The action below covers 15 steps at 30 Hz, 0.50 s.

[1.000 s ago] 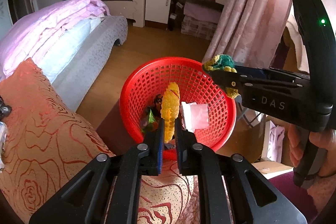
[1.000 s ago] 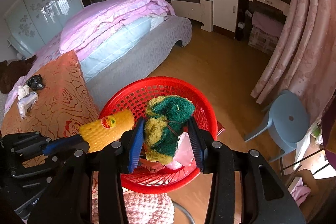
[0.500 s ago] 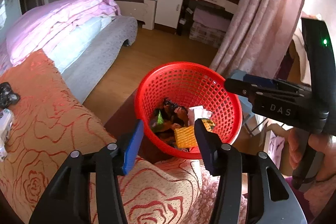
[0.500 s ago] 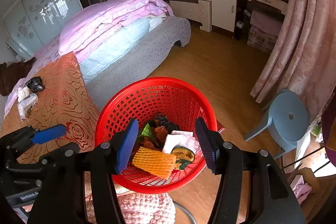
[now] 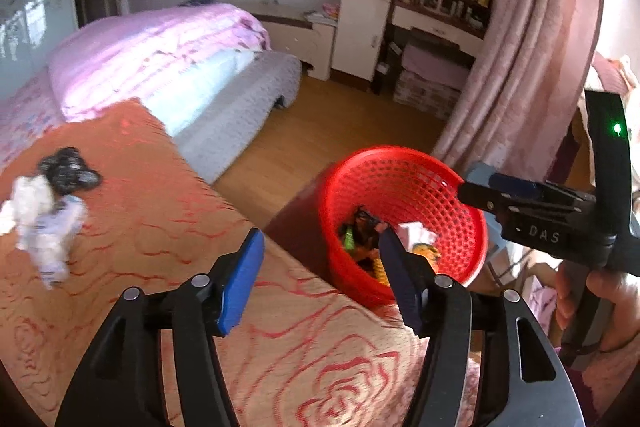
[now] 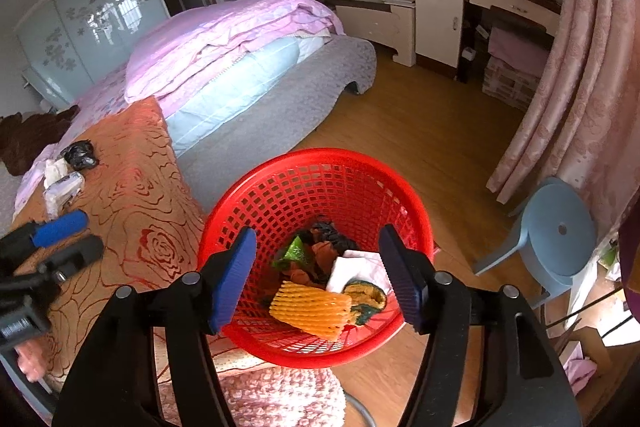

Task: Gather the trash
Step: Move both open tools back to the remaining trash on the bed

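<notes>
Orange rose-patterned bedspread (image 5: 168, 211): bears the trash not yet collected, at its far left part.

Red mesh wastebasket (image 6: 280, 187): off the bedspread's right edge; holds a yellow foam fruit net (image 6: 310, 307), a green-and-yellow scrubbing pad (image 6: 366, 301), white tissue and dark scraps.

Remaining trash, far left of the basket: white crumpled wrappers (image 5: 44, 223) with a black crumpled bag (image 5: 68, 171) touching their far side. The white pile's long axis appears to run away from the camera.

Left gripper (image 5: 320, 275): jaws just opened wide, nothing between them. It is the nearer one to the pile, which lies up and left of its fingertips.

Right gripper (image 6: 316, 275): jaws just opened, empty, directly over the basket, well apart from the pile.

Writing: "DAS" on the right gripper's body; wrapper print unreadable.
</notes>
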Available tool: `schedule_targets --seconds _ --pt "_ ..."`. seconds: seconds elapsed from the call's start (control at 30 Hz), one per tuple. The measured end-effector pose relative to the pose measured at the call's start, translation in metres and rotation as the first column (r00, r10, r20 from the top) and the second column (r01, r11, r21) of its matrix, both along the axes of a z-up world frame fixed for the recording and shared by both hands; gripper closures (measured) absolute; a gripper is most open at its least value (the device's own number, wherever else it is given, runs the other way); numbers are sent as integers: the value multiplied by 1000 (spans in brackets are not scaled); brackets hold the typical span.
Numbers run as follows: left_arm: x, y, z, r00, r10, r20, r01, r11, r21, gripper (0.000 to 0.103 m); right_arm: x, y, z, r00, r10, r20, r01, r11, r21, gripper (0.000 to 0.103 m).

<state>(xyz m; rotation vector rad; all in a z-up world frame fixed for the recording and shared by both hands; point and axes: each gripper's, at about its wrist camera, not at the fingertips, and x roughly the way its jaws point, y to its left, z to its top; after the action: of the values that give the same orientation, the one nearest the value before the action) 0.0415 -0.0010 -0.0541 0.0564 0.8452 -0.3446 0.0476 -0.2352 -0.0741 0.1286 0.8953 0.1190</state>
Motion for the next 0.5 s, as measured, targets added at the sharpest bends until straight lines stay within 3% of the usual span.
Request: schedule_targets --seconds 0.23,0.5 --pt "-4 48 24 988 140 70 -142 989 35 41 -4 17 4 999 47 26 -47 999 -7 40" --pt "-10 124 41 941 320 110 -325 945 39 40 -9 46 6 994 105 42 -105 994 -20 36"
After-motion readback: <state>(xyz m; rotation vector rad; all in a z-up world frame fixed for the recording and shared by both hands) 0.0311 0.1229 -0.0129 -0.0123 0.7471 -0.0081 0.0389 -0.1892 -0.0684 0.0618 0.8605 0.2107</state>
